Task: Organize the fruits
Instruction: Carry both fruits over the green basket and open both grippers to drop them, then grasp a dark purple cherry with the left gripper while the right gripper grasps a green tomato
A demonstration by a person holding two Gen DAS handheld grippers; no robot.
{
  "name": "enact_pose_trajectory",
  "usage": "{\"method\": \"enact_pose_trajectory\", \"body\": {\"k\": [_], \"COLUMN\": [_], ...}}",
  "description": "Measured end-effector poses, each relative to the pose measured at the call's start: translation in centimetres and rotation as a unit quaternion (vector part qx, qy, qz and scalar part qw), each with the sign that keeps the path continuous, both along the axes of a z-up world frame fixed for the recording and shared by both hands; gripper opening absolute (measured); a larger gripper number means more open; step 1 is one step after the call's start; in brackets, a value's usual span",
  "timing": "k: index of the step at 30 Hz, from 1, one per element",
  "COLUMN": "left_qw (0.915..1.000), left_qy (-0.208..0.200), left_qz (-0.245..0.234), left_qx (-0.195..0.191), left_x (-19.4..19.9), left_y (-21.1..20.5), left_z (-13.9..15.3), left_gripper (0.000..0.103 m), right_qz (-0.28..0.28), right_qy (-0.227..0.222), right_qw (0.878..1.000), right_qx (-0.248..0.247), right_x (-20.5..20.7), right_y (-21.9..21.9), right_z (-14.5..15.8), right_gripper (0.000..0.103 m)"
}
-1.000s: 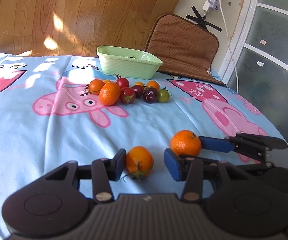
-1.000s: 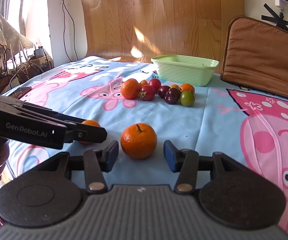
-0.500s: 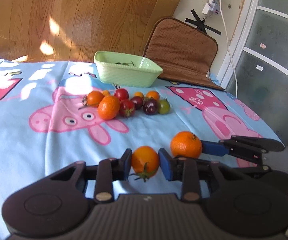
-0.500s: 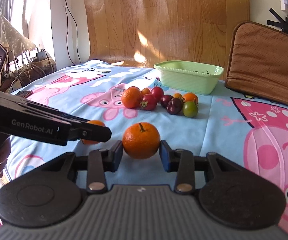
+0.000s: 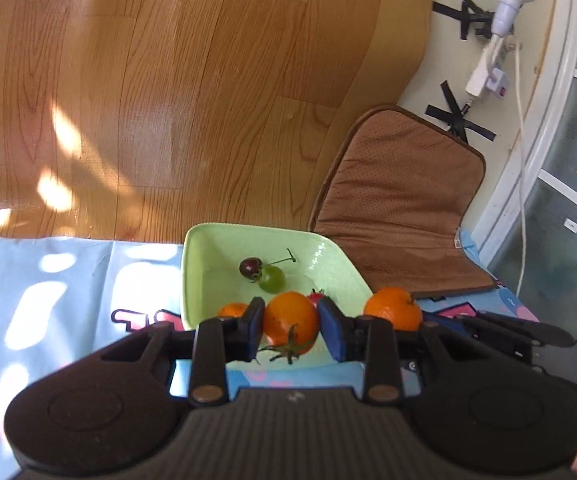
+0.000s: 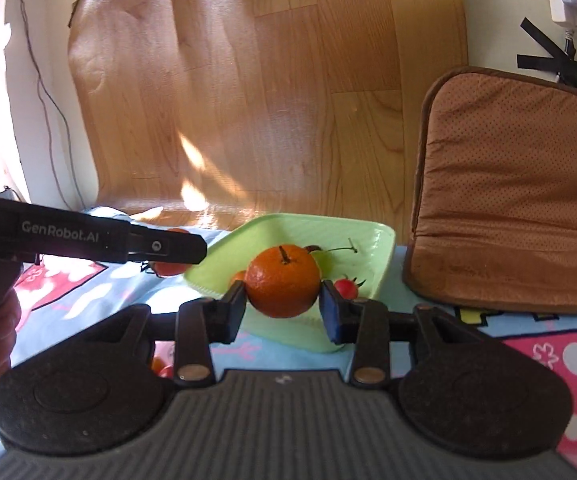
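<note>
My left gripper [image 5: 290,326] is shut on an orange tomato [image 5: 290,319] with a green calyx, held in the air just in front of the light green basket [image 5: 196,256]. My right gripper [image 6: 283,300] is shut on a mandarin orange [image 6: 282,286], held over the basket's near rim [image 6: 216,254]. In the left wrist view the mandarin [image 5: 393,307] shows to the right in the other gripper. The basket holds a dark cherry [image 5: 250,268], a green grape [image 5: 271,279], a small red tomato [image 6: 346,287] and an orange fruit [image 5: 232,310].
The basket stands on a blue cartoon-pig cloth [image 5: 48,300] near its back edge. A brown cushion [image 6: 516,196] leans against the wall right of the basket. A wood-pattern sheet [image 5: 168,100] rises behind. The left gripper's body [image 6: 88,236] crosses the right wrist view at left.
Both grippers have lifted their fruit off the cloth and moved forward to the green basket. The loose pile of fruit on the cloth has dropped out of sight below.
</note>
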State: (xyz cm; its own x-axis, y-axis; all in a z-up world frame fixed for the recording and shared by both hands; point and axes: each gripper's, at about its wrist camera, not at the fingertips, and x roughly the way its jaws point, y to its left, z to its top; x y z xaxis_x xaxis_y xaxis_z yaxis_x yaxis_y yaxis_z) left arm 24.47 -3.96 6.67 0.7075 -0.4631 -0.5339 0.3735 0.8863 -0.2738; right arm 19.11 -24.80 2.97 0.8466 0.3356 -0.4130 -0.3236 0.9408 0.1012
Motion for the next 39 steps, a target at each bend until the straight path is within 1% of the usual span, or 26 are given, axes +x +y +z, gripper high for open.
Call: {"method": "enact_pose_trajectory", "body": {"k": [3,7,8,9,10,12,14,17,19,22,25,27,30,31,32,35,37,39], "left_qw": [0.9997,0.9987,0.9985,0.9984,0.9985,0.9990,0.9996,0.9999,0.9994,0.9984,0.9968,0.9958,0.9952,0.9949,0.9949,0.9956,0.9949,0.9933], "left_qy": [0.014,0.032,0.033,0.035,0.034,0.028,0.013,-0.004,-0.001,0.008,0.022,0.029,0.030,0.029,0.028,0.012,-0.007,-0.018], "left_qz": [0.005,0.010,0.012,0.012,0.014,0.014,0.006,-0.016,-0.033,-0.049,-0.060,-0.069,-0.086,-0.091,-0.094,-0.092,-0.087,-0.085], "left_qx": [0.020,0.039,0.042,0.042,0.040,0.033,0.022,0.006,-0.011,-0.027,-0.048,-0.052,-0.037,-0.031,-0.025,0.011,0.051,0.076], "left_x": [2.9,5.3,5.5,5.7,5.7,4.9,3.5,0.5,-1.8,-4.9,-7.1,-7.9,-9.0,-9.3,-9.6,-10.4,-10.8,-11.0], "left_y": [-1.1,-2.3,-2.4,-2.5,-2.5,-2.1,-1.5,-0.3,0.5,1.3,1.7,1.3,-0.2,-0.7,-1.2,-2.5,-3.6,-4.4], "left_z": [-1.2,-2.8,-3.0,-3.1,-3.1,-2.7,-1.9,-1.0,-1.0,-1.7,-2.5,-3.0,-3.6,-3.7,-3.9,-4.3,-4.6,-4.9], "left_gripper": [0.030,0.030,0.031,0.036,0.036,0.037,0.037,0.037,0.037,0.037,0.037,0.037,0.036,0.036,0.036,0.036,0.036,0.037], "right_qz": [-0.010,-0.010,-0.011,-0.012,-0.013,-0.018,-0.018,0.008,0.024,0.040,0.056,0.061,0.083,0.088,0.091,0.094,0.083,0.068], "right_qy": [0.017,0.026,0.027,0.025,0.022,0.009,-0.007,-0.011,-0.004,0.018,0.042,0.042,0.054,0.053,0.055,0.055,0.049,0.043], "right_qw": [1.000,0.999,0.999,0.999,1.000,1.000,1.000,1.000,1.000,0.999,0.998,0.997,0.994,0.993,0.992,0.992,0.993,0.994], "right_qx": [-0.005,-0.018,-0.018,-0.016,-0.014,-0.010,-0.004,0.006,0.008,0.009,0.001,-0.022,-0.046,-0.053,-0.061,-0.062,-0.067,-0.072], "right_x": [2.5,3.8,3.8,3.7,3.5,2.4,0.7,-2.3,-4.4,-6.7,-7.3,-7.5,-7.1,-7.0,-6.8,-7.2,-8.0,-8.8], "right_y": [-0.5,-0.3,-0.3,-0.5,-0.6,-0.9,-1.5,-2.1,-2.3,-2.6,-1.5,-0.7,0.3,0.3,0.4,-0.2,-0.8,-1.6], "right_z": [-1.0,-2.1,-2.2,-2.2,-2.0,-1.6,-1.0,-0.9,-1.3,-2.5,-3.5,-3.9,-4.4,-4.7,-4.9,-4.9,-4.8,-5.0], "right_gripper": [0.043,0.044,0.044,0.044,0.045,0.045,0.045,0.045,0.045,0.045,0.044,0.044,0.044,0.042,0.027,0.028,0.028,0.028]}}
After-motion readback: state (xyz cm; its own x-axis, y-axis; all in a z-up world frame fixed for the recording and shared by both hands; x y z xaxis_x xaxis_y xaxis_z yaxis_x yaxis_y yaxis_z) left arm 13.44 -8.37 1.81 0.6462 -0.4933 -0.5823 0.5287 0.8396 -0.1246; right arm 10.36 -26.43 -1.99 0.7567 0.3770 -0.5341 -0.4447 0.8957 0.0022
